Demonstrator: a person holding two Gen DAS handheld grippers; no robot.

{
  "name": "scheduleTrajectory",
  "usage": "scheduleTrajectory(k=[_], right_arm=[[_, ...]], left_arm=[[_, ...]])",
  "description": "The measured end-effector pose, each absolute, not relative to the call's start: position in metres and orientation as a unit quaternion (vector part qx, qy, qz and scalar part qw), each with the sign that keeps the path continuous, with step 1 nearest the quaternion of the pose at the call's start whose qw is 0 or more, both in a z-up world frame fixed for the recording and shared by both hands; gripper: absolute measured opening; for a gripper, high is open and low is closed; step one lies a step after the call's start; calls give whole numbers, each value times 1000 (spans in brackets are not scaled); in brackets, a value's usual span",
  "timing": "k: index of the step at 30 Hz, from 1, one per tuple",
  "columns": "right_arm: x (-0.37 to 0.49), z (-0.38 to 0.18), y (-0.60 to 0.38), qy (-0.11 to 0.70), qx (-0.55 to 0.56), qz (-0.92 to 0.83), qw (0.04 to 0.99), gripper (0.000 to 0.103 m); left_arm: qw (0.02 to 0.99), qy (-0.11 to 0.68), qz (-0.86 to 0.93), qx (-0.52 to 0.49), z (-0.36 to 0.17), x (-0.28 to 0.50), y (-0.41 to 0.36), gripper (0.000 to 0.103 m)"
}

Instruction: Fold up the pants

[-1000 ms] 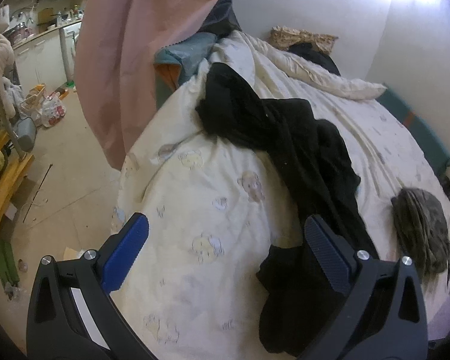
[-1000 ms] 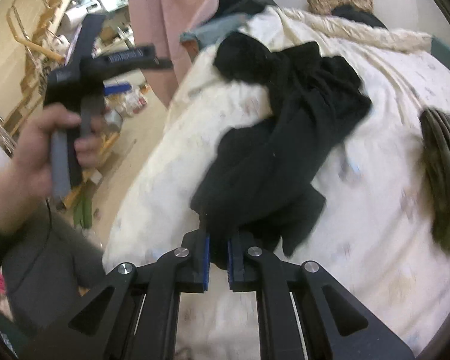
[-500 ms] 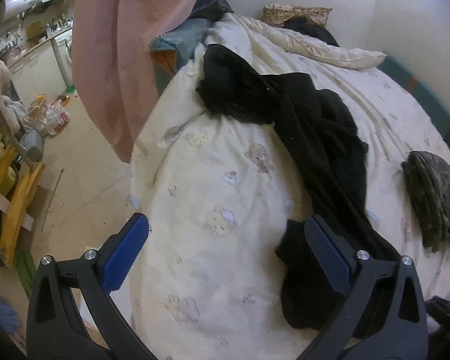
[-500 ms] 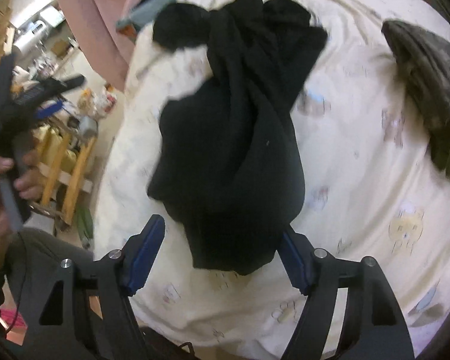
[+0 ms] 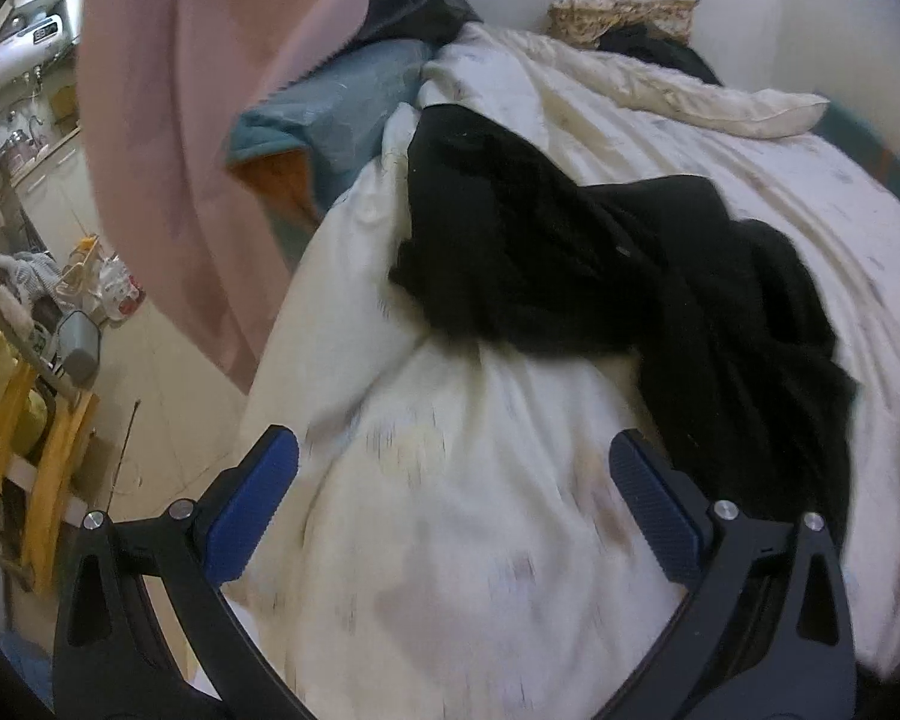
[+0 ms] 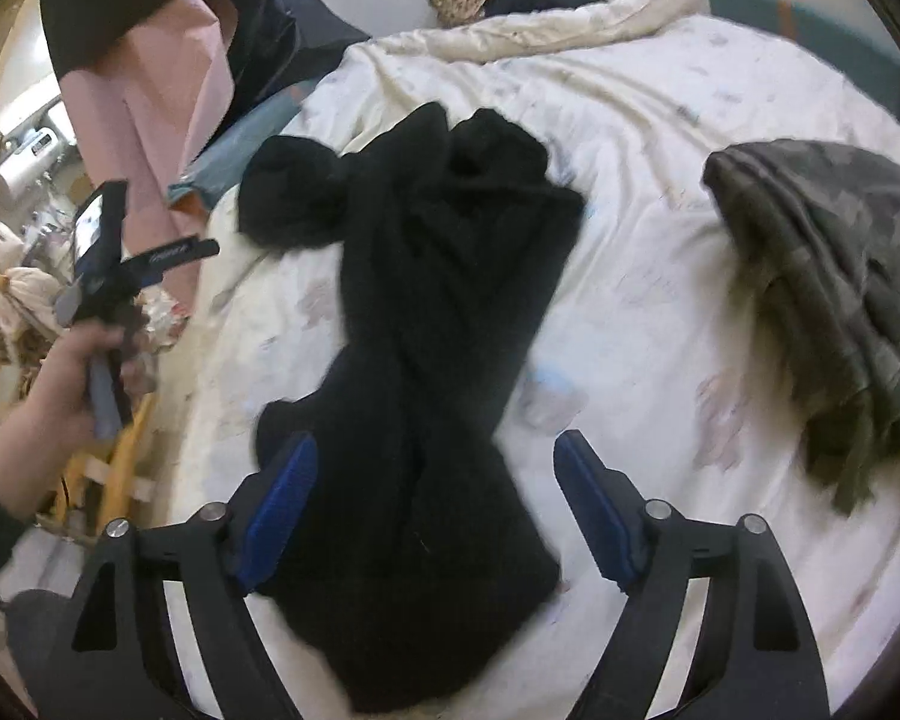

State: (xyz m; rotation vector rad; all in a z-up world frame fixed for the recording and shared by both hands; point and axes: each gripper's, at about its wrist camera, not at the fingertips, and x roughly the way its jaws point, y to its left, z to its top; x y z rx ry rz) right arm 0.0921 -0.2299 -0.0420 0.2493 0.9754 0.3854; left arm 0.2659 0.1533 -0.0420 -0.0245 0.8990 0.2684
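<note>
Black pants (image 6: 426,324) lie crumpled and stretched along the cream duvet (image 6: 642,276) on the bed, one end bunched at the far left. They also show in the left wrist view (image 5: 618,276), running from the upper middle down to the right. My right gripper (image 6: 435,501) is open just above the near end of the pants, holding nothing. My left gripper (image 5: 453,495) is open and empty over bare duvet (image 5: 480,510), left of the pants; it shows at the left of the right wrist view (image 6: 120,267).
A folded camouflage garment (image 6: 834,276) lies on the bed to the right. A pink curtain (image 5: 198,120) hangs at the bed's left edge, with a blue cushion (image 5: 336,102) beside it. Yellow wooden furniture (image 5: 24,450) and clutter stand on the floor at left.
My right gripper was shut on the pants one second ago; it opened and let them drop onto the duvet. My left gripper moved closer in over the bed.
</note>
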Motion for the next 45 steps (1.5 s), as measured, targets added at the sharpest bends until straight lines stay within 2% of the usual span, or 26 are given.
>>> scheduleTrajectory(k=[1,7,8,9,10,11,12,13,20,30,35,39,45], right_arm=[[95,-45,-231,467,126,182,856,84],[105,-61,-235,487,134,182,844,84],[104,-63,-237,488,134,180,843,84],[104,-66,-238,491,136,176,842,84],[106,-70,-241,497,144,172,838,84],[107,-72,-243,502,150,172,834,84],[108,-76,-245,508,162,173,828,84],[109,-78,-246,513,167,172,824,84],[104,-70,-243,508,156,174,829,84],[80,-38,-240,465,142,192,853,84],[69,-30,-244,454,144,187,859,84],[62,-28,-246,451,147,183,861,84],[44,-33,-250,456,142,178,860,84]], left_arm=[[891,436,128,-16,-47,280,157,96],[877,450,170,-20,-86,374,184,95],[878,448,167,-23,-89,382,187,91],[881,444,159,-25,-91,386,189,73],[883,445,149,-27,-93,388,188,51],[884,447,134,-25,-95,389,187,41],[885,449,126,-9,-96,390,181,25],[885,451,113,13,-97,388,172,18],[896,438,70,36,-71,331,144,13],[883,468,-9,38,-4,122,106,12],[860,506,-53,21,-7,28,73,12],[855,516,-57,3,-21,-18,50,13],[858,513,-29,-15,-45,-27,40,14]])
